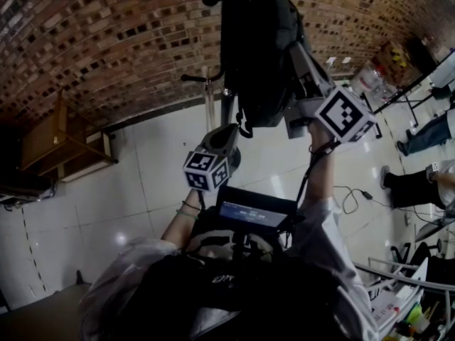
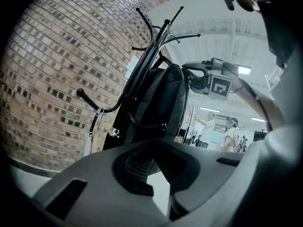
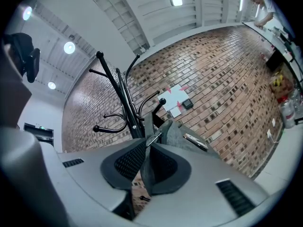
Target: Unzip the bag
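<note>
Black backpack (image 1: 259, 55), head view: it hangs from a hook of the dark metal coat rack (image 1: 213, 80) against the brick wall (image 1: 106, 41), well above the pale tiled floor (image 1: 142, 176). The left claw (image 1: 229, 135) sits just under the pack's bottom edge. The right claw (image 1: 293, 48) is up against its right flank, near the top. One low, one high: my reading is that the lower one anchors the hanging pack so it cannot swing or ride up when the zip is pulled. Left gripper view: the backpack (image 2: 161, 103) fills the centre, slim, limp, matte, with a thin strap loop on its face. Its lower end runs down into the left claw (image 2: 154, 148), whose jaws stand almost together with dark fabric between them. It looks pinched on the pack's bottom. The right claw (image 2: 189, 75) shows level with the pack's shoulder. Right gripper view: the right claw (image 3: 147, 143) is clamped on a dark zip pull (image 3: 152, 140), a silvery slider at its tip, where the charcoal fabric (image 3: 177, 132) folds beside the rack's pole (image 3: 120, 93). The grip falls on the tab and not the cloth, so pull goes straight along the teeth. How far the zip stands open I cannot tell.
</note>
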Demonstrator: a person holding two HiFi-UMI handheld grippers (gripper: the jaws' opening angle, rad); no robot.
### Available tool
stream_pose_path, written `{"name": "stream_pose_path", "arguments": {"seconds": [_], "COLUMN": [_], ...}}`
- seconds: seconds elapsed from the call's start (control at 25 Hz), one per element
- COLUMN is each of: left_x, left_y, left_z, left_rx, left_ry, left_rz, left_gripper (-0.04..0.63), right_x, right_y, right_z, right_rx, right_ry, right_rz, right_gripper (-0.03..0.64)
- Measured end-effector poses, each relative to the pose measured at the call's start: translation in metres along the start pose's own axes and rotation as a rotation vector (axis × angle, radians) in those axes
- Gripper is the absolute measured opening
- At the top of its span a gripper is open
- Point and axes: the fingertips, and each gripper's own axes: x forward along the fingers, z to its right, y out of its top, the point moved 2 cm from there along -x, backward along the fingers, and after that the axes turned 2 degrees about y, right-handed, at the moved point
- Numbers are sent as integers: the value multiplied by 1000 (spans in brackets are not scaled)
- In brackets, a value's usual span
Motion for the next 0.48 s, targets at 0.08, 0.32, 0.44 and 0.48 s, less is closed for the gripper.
{"name": "stream_pose_path", "arguments": {"seconds": [0.08,0.32,0.44,0.48], "left_x": [1,3,2,2], "left_y": [-1,-3,-4,-3], "left_z": [1,3,2,2], "left_rx": [-1,4,6,6], "left_ry": [-1,-4,0,1], "left_rz": [-3,-5,-3,-3], "left_gripper": [11,11,11,11], "right_x": [1,0,-2,-2], "right_y": [1,-2,-7,-8], "right_z": [1,0,-2,-2], "right_rx": [13,8,-3,-13], "right_ry": [5,-3,1,-8], "right_rz": [-4,-13,-16,-19], "right_gripper": [41,41,41,41]}}
